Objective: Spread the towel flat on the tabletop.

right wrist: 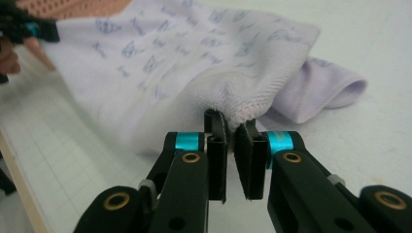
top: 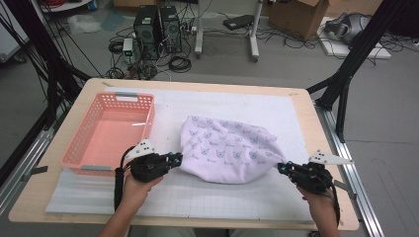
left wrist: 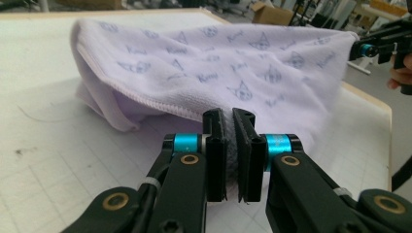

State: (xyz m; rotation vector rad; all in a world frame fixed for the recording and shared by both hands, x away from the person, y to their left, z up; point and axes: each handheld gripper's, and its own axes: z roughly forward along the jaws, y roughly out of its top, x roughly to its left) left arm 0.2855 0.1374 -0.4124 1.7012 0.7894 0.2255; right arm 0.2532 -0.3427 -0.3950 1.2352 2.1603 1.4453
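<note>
- High view: a pale lilac printed towel (top: 227,148) lies mid-tabletop (top: 296,207), right of a pink basket (top: 106,131). The left gripper (top: 176,158) pinches its near-left corner and the right gripper (top: 281,168) its near-right corner.
- Left gripper view: fingers (left wrist: 216,145) closed tight on a fold of cloth; keep this pinch firm.
- Right gripper view: fingers (right wrist: 216,141) clamp the hemmed corner. Judged best: lift both corners level and together, so the towel hangs flat without slipping.
</note>
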